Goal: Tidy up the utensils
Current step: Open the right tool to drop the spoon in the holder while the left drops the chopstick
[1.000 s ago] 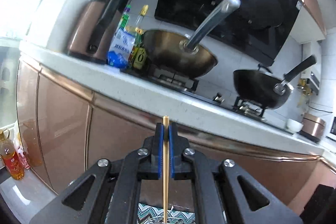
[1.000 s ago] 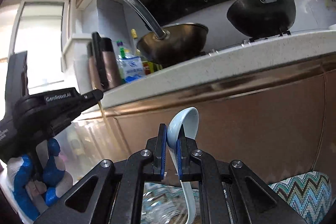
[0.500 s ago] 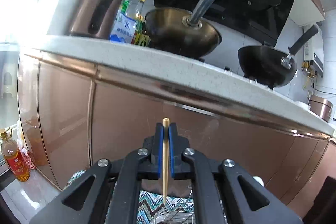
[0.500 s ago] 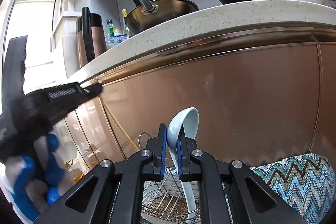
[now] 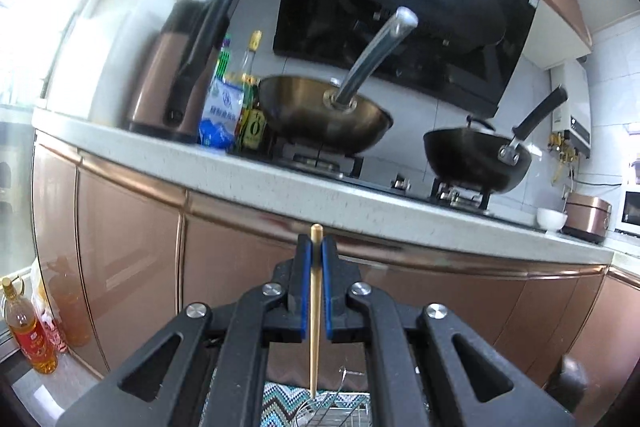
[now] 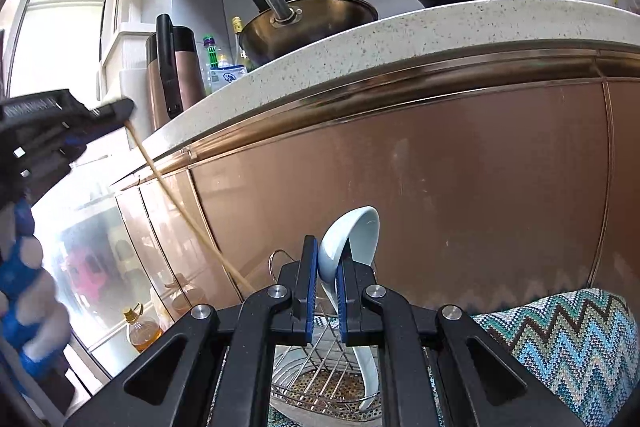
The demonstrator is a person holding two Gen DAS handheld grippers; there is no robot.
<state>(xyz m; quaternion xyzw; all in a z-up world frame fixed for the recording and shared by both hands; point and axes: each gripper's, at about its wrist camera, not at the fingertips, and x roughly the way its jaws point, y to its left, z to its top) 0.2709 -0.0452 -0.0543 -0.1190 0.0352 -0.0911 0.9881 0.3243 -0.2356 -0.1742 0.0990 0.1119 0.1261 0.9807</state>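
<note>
The left tongs [image 5: 317, 269] were closed on a wooden chopstick [image 5: 315, 311], which stood nearly upright between the blue pads [image 5: 306, 283], its rounded top just above them and its lower end hanging over the wire rim of a metal drainer basket [image 5: 340, 409]. The right tongs [image 6: 327, 283] were clamped on a pale blue ceramic spoon [image 6: 352, 239], bowl end up above the pads and handle pointing down into the same basket [image 6: 320, 387].

In the right wrist view the basket's perforated floor and wire sides were visible below the tongs; apart from the spoon handle, I could not tell what lay inside. It sat on a zigzag-patterned cloth [image 6: 560, 339], whose edge ran just to the right of the basket. From that view the left tongs [image 6: 116, 109] appeared high at the left, with the chopstick [image 6: 180, 207] slanting down toward the basket and open air between the two tools.

Copper-coloured cabinet doors [image 6: 420, 187] rose close behind the basket, and the speckled edge of the counter [image 5: 304, 187] overhung them above. On the counter stood a brass-coloured wok [image 5: 324, 115] with a steel handle, a black wok [image 5: 476, 157], a thermos jug [image 5: 172, 83] and bottles [image 5: 250, 99]. An oil bottle [image 5: 26, 331] stood on the floor at the left.
</note>
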